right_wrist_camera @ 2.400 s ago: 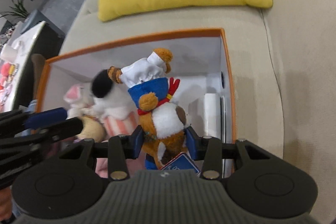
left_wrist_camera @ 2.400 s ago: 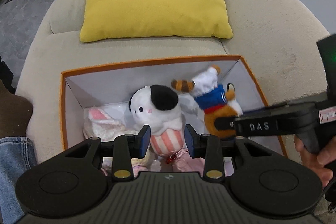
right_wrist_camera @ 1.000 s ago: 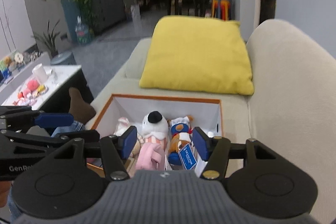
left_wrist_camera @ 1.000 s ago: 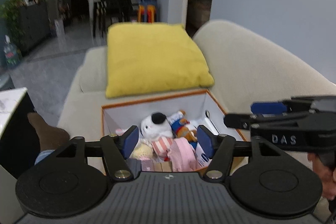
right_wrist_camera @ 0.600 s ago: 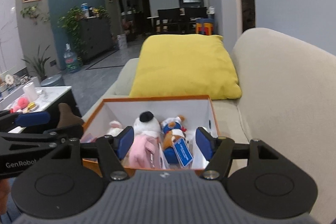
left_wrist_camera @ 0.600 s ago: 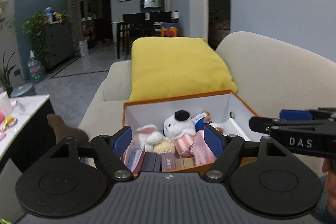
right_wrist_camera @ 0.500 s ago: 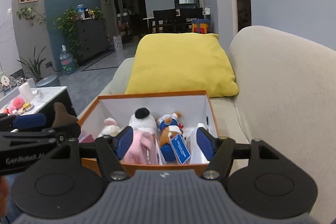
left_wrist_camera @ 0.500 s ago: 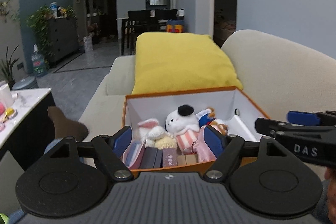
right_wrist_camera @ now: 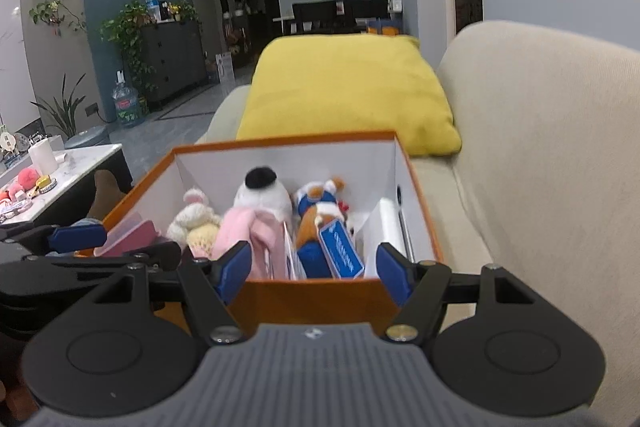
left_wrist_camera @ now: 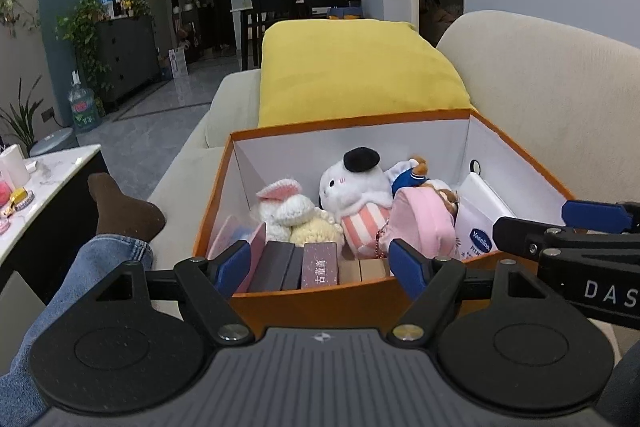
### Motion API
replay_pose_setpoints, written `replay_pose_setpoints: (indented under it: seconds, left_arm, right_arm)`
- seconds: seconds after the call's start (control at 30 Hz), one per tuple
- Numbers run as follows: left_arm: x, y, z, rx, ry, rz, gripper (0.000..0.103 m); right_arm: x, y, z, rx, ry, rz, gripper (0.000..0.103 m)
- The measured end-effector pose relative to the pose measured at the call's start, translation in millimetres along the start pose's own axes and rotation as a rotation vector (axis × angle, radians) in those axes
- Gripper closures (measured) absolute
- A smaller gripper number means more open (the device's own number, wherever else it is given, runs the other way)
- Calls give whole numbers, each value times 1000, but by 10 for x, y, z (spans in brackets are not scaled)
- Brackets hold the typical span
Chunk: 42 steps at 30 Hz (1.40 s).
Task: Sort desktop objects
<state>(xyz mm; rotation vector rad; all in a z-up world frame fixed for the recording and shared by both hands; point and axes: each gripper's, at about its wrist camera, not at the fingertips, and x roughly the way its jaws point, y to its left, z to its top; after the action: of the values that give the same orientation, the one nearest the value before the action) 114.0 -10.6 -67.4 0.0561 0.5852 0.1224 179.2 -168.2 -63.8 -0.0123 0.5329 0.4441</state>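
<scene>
1. The left gripper [left_wrist_camera: 320, 269] hung before the near wall of the orange box [left_wrist_camera: 320, 297], its jaws spread wide and holding nothing; its blue pads [left_wrist_camera: 230, 267] framed the box's near end without touching it.
2. The right gripper [right_wrist_camera: 314, 273] sat level with it to the right, jaws likewise wide apart and empty, its tips in front of the box's [right_wrist_camera: 308, 297] near wall.
3. The box stood on the beige sofa [left_wrist_camera: 560, 99], with a yellow cushion [left_wrist_camera: 356, 79] just behind its far wall.
4. Inside, the white plush with a black spot [left_wrist_camera: 354, 183] sat near the middle, a pink-eared bunny plush [left_wrist_camera: 286, 207] to its left and touching it.
5. The brown plush in a blue jacket [right_wrist_camera: 316, 211] lay to the right of the white one, head toward the far wall, a blue tag [right_wrist_camera: 342, 253] at its near end.
6. A pink pouch [left_wrist_camera: 424, 223] leaned against the white plush on the near side.
7. A white Vaseline tube [left_wrist_camera: 480, 215] lay along the right wall.
8. Dark and maroon small boxes [left_wrist_camera: 304, 265] stood in a row against the near wall, wooden blocks [left_wrist_camera: 362, 269] beside them.
9. A jeans-clad leg with a brown sock [left_wrist_camera: 120, 211] rested left of the box, next to a marble-topped table [left_wrist_camera: 52, 175]
</scene>
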Motion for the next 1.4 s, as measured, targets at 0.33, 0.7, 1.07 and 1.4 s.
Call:
replay_pose_setpoints:
  seconds: [0.33, 0.7, 1.07, 1.4]
  left_arm:
    - [11, 7, -30, 3, -16, 28, 13]
    - [-9, 12, -23, -5, -7, 35, 13]
    - [5, 17, -21, -17, 0, 36, 13]
    - [10, 23, -18, -14, 1, 36, 13]
  right_arm:
    - [32, 45, -62, -22, -9, -27, 31]
    - [27, 54, -69, -30, -9, -40, 31]
    - [31, 62, -74, -35, -7, -48, 31]
    - [31, 62, -73, -34, -7, -48, 31]
